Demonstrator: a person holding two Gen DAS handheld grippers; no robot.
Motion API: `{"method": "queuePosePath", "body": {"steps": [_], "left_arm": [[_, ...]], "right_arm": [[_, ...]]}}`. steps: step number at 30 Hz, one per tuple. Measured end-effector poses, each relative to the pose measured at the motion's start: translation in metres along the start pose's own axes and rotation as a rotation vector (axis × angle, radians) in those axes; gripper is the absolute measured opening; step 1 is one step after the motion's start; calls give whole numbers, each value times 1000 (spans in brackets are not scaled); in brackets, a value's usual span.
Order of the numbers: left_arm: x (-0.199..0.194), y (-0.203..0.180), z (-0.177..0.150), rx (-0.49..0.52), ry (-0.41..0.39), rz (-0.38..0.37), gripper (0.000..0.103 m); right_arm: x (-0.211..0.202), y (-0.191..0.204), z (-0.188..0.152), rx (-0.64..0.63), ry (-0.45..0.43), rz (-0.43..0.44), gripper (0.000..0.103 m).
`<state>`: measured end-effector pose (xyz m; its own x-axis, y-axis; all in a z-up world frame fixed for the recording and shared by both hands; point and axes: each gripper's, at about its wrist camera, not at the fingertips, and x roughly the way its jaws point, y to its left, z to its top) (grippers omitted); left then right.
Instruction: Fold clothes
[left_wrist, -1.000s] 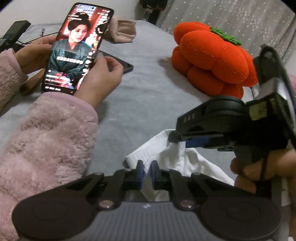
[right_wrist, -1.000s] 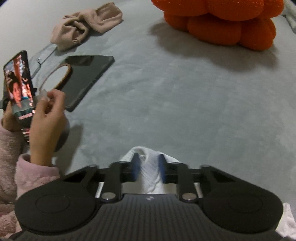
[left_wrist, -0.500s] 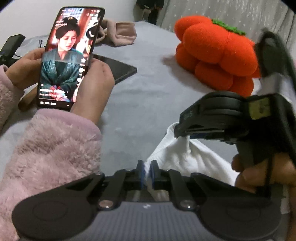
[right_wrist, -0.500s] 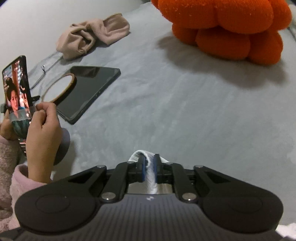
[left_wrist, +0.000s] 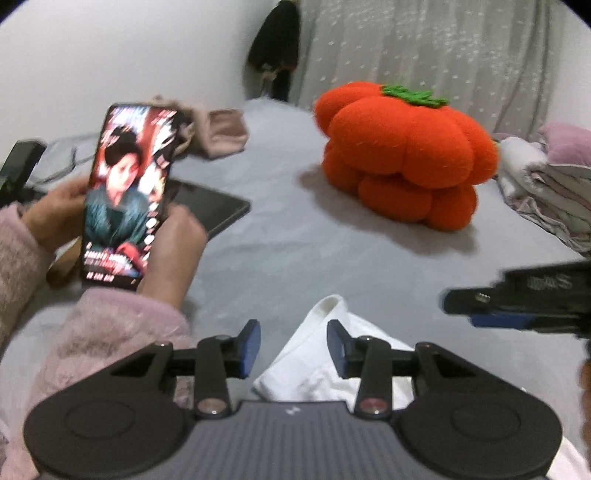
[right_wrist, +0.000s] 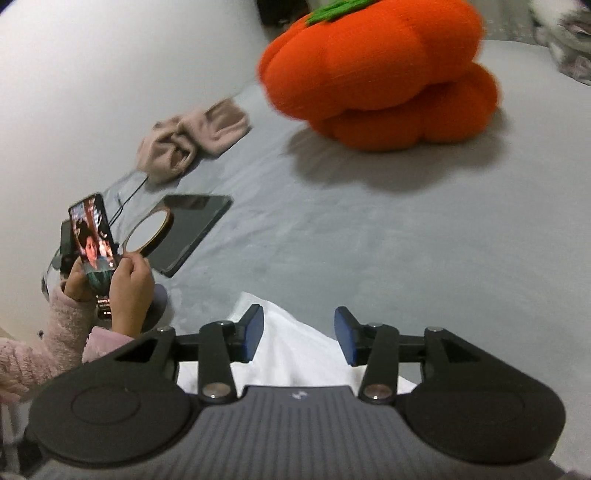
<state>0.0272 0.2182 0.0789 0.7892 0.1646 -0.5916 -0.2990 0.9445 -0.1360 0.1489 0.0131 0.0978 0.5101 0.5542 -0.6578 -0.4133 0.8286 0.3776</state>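
The left gripper has its jaws spread wide, holding nothing, poised above a white garment that lies bunched on the grey bedcover; whether the blue pads touch the cloth cannot be told. The right gripper is likewise wide apart and empty, with the same white garment spread beneath and between its fingers. In the left wrist view the right gripper also shows at the right edge, side on and clear of the cloth. Just left of the garment, a second person in a fluffy pink sleeve holds a lit phone in both hands, close beside the left gripper. Beyond the phone lie a dark tablet and a round mirror overlapping its near corner, with a beige knotted headband farther back near the wall. A large orange pumpkin cushion sits well apart across the bed, and a heap of folded laundry lies at the far right.
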Motion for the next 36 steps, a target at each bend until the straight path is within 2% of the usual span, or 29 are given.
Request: {"method": "queuePosePath", "body": {"steps": [4, 8, 10, 13, 16, 17, 19, 22, 25, 28, 31, 36], "left_arm": [[-1, -16, -2, 73, -24, -41, 53], [0, -33, -8, 169, -10, -77, 54], [7, -40, -13, 217, 15, -71, 56], [24, -47, -20, 288, 88, 25, 56], [28, -51, -26, 327, 94, 107, 56], [25, -55, -26, 333, 87, 98, 57], [18, -67, -27, 344, 81, 50, 69], [7, -91, -31, 370, 79, -32, 78], [-3, -119, -40, 395, 81, -114, 84], [-10, -144, -51, 401, 98, -198, 89], [-17, -167, -65, 405, 123, -281, 93], [-28, -195, -84, 428, 134, -375, 98]], "right_arm": [[-33, -28, -17, 35, -26, -35, 47], [-70, -58, -35, 58, -50, -83, 48], [-91, -77, -45, 81, -67, -117, 49], [-122, -104, -63, 124, -91, -176, 50], [-150, -128, -81, 158, -108, -237, 51], [-157, -133, -87, 166, -115, -255, 52], [-168, -145, -100, 183, -131, -286, 56], [-178, -163, -119, 209, -154, -314, 59], [-178, -177, -132, 218, -142, -346, 61], [-181, -183, -138, 169, -103, -395, 61], [-187, -180, -140, 120, -117, -404, 69], [-203, -189, -153, 102, -114, -401, 73]]}}
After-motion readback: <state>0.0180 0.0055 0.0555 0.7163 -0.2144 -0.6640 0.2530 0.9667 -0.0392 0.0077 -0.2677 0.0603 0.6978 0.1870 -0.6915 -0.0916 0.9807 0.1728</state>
